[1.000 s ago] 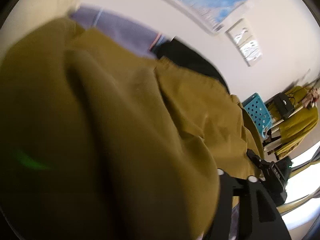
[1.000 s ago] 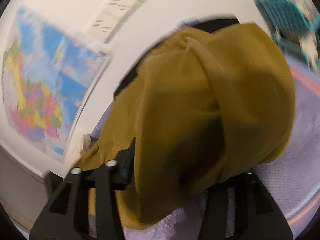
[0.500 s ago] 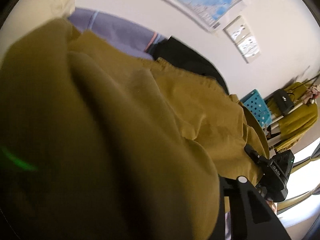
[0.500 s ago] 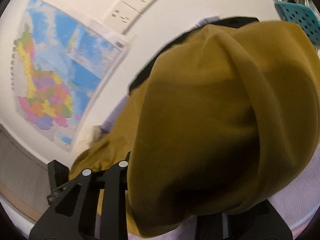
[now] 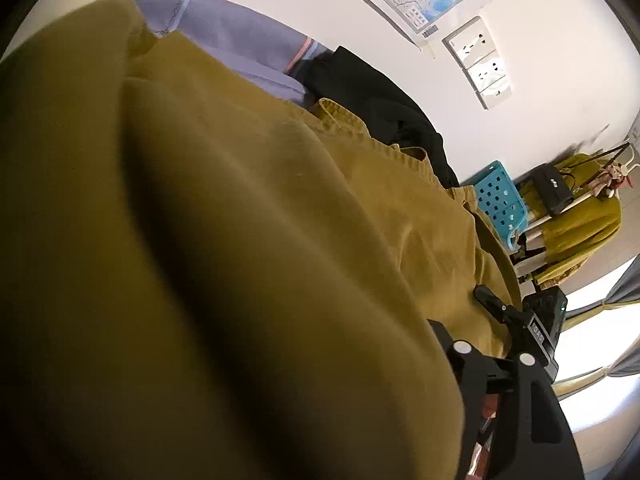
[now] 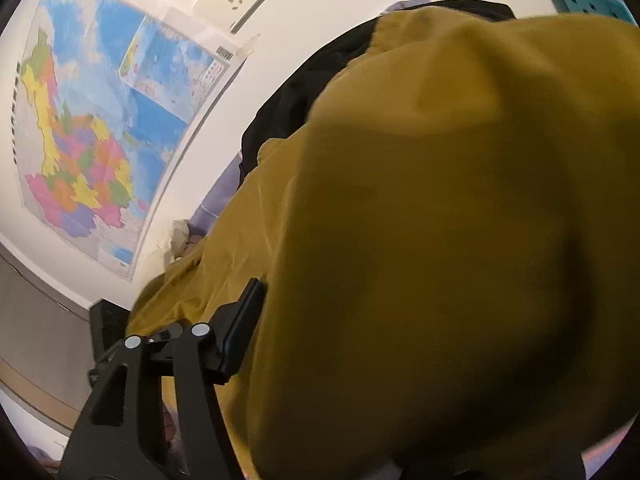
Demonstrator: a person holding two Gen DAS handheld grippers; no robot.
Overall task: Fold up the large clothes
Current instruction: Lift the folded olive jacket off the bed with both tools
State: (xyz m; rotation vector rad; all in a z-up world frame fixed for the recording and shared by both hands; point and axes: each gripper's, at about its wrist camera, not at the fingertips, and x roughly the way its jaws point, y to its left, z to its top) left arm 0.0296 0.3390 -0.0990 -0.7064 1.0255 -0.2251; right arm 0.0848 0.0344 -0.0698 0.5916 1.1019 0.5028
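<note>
- Now the mustard garment (image 5: 248, 240) lies draped close over both lenses, filling most of each view, much as it did a second ago, though the folds have shifted and more wall shows at the edges.
- The left hand-held gripper (image 5: 460, 384) shows only its right-hand finger (image 5: 532, 412) beside the cloth; its jaws have just been opening, and fabric hangs over the gap, but whether the pads press on it cannot be told.
- The right hand-held gripper (image 6: 360, 360) shows only its left-hand finger (image 6: 240, 328) against the cloth edge; its jaws too have just been opening, and its grip on the cloth cannot be told.
- In the left wrist view the right gripper's body sits further down the garment than before.
- A black garment (image 5: 376, 96) lies behind the mustard one, on a lilac bed cover (image 5: 232, 36).
- A map (image 6: 92, 128) and sockets (image 5: 478, 62) are on the white wall.
- A blue perforated basket (image 5: 500, 200) stands by a rack holding another mustard garment (image 5: 576, 232) and a black bag (image 5: 550, 194).
- The draped cloth hides nearly everything below both grippers.
</note>
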